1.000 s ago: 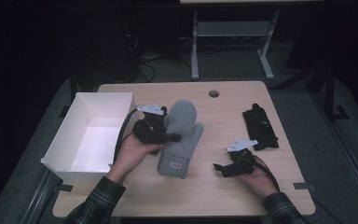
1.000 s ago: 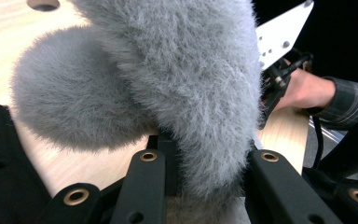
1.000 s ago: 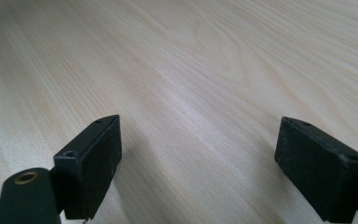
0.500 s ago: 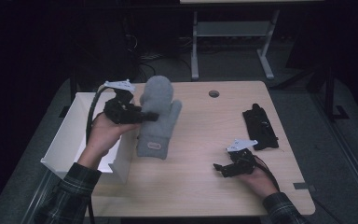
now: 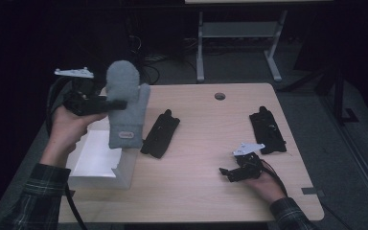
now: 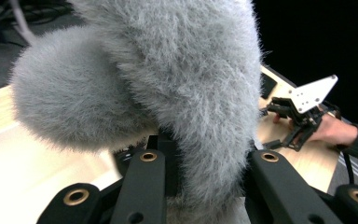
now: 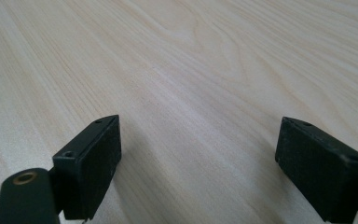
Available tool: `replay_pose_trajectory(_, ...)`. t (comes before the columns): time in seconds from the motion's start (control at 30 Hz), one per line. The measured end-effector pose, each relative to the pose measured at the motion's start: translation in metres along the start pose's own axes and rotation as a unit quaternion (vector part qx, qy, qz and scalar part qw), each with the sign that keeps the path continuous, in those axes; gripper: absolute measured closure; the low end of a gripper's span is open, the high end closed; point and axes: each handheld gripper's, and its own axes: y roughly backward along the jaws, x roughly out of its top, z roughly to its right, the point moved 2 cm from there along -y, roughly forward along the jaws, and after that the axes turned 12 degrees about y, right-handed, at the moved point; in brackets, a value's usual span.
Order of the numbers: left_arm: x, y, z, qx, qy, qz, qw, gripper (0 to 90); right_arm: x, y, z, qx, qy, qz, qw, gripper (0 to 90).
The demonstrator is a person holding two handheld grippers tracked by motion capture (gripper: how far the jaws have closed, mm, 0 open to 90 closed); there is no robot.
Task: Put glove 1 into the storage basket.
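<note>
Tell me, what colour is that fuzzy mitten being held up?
Grey: the fuzzy woolly mitten shows best in the left gripper view.

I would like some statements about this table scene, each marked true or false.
1. The left tongs grip the grey mitten. True.
2. The mitten lies flat on the table. False: it hangs in the air, over the white box.
3. The right tongs hold a black glove. False: they are open and hold nothing.
4. Two black gloves lie on the table. True.
</note>
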Motion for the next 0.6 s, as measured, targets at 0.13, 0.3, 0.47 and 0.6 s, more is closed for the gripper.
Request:
replay_pose_trajectory(0.13,-0.001,0.017,-0.011,0.014,0.008,0.01,0.9998,73.5,0.0,0.0,0.0,0.0,-0.001,0.0,1.0,14.2)
replay_pose_trajectory(0.3,-0.008,0.034,-0.033,0.042,0.028,0.007,0.9987,73.5,0.0,0.0,0.0,-0.001,0.0,0.0,1.0,14.2)
replay_pose_trajectory(0.47,-0.026,0.037,-0.056,0.065,0.046,-0.005,0.9968,73.5,0.0,0.0,0.0,-0.001,-0.002,-0.001,1.0,14.2)
replay_pose_trajectory(0.6,-0.038,0.031,-0.067,0.073,0.05,-0.024,0.9958,73.5,0.0,0.0,0.0,-0.002,0.0,0.0,1.0,14.2)
